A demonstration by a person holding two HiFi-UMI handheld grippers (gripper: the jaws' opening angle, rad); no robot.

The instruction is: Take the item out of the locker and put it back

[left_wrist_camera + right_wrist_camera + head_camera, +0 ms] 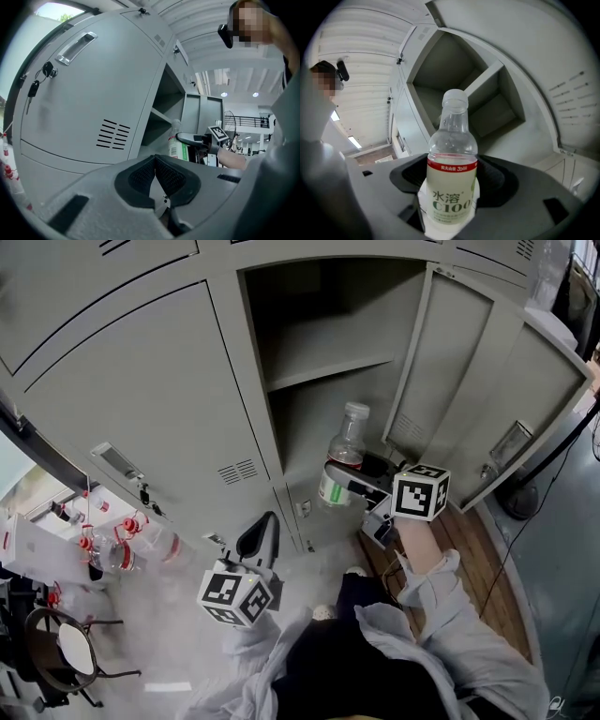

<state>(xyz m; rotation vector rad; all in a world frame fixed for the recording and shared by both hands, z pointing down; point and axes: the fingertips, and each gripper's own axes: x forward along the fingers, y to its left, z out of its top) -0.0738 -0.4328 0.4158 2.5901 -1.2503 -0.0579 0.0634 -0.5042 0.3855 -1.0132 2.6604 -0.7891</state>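
Observation:
A clear plastic bottle (343, 460) with a white cap and a red, white and green label stands upright between the jaws of my right gripper (339, 481), which is shut on it. It hangs in front of the open locker (328, 343), below the shelf (323, 369). In the right gripper view the bottle (452, 173) fills the middle, with the locker's empty compartments behind it. My left gripper (259, 540) is lower left, before the closed door (141, 399), jaws together with nothing between them. From the left gripper view, the bottle (177, 144) shows at the right.
The locker's door (441, 352) swings open to the right. Several bottles (117, 540) with red caps stand at the lower left, near a round stool (66, 652). A fan base (520, 498) and a cable lie on the wooden floor at right.

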